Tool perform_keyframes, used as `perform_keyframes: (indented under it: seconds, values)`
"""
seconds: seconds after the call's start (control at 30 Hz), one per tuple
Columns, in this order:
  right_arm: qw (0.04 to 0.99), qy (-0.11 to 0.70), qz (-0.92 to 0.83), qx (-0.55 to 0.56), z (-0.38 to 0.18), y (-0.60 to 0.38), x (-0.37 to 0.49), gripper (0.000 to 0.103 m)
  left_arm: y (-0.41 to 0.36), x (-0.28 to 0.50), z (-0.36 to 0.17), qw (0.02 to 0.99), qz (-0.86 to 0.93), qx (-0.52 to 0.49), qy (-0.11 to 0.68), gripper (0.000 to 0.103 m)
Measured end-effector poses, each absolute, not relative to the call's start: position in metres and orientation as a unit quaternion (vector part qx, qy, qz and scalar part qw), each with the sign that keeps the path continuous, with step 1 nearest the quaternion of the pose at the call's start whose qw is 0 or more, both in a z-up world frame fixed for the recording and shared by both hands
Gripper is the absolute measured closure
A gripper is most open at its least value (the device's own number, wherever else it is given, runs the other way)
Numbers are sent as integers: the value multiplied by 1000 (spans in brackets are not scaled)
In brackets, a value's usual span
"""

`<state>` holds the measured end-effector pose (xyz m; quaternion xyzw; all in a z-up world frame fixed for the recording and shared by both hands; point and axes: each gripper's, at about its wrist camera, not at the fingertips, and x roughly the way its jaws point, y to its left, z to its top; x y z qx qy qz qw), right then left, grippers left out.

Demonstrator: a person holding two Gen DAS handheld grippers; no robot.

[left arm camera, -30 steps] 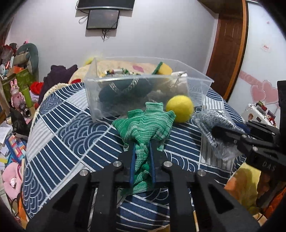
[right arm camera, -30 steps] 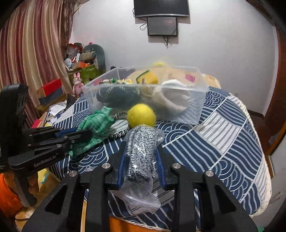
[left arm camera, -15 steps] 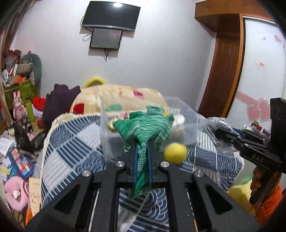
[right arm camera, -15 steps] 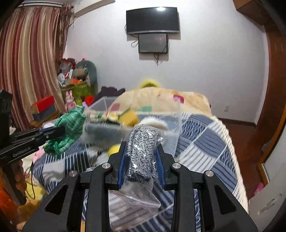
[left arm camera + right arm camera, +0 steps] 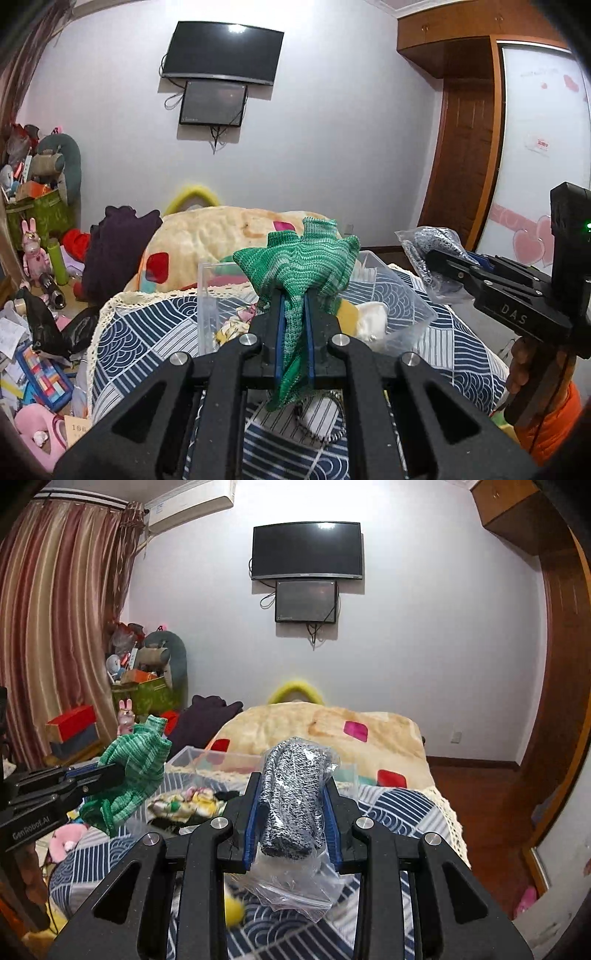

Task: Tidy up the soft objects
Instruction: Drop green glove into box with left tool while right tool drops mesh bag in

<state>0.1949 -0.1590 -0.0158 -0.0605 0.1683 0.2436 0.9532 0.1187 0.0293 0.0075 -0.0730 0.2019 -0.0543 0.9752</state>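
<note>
The left gripper is clamped on a green knit cloth, held above the clear bin. Right of it, the right gripper pinches a bagged speckled cloth, also above the bin.

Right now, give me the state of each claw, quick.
Left claw: closed on the green knitted cloth.
Right claw: closed on the bagged black-and-white knit item.
</note>
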Motion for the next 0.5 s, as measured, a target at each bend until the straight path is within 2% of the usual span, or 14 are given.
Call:
perform_keyframes:
  seconds: [0.5]
  values:
    - [934, 250, 242, -81, -58, -135, 237, 76, 22, 182, -26, 960, -63, -67, 266, 95]
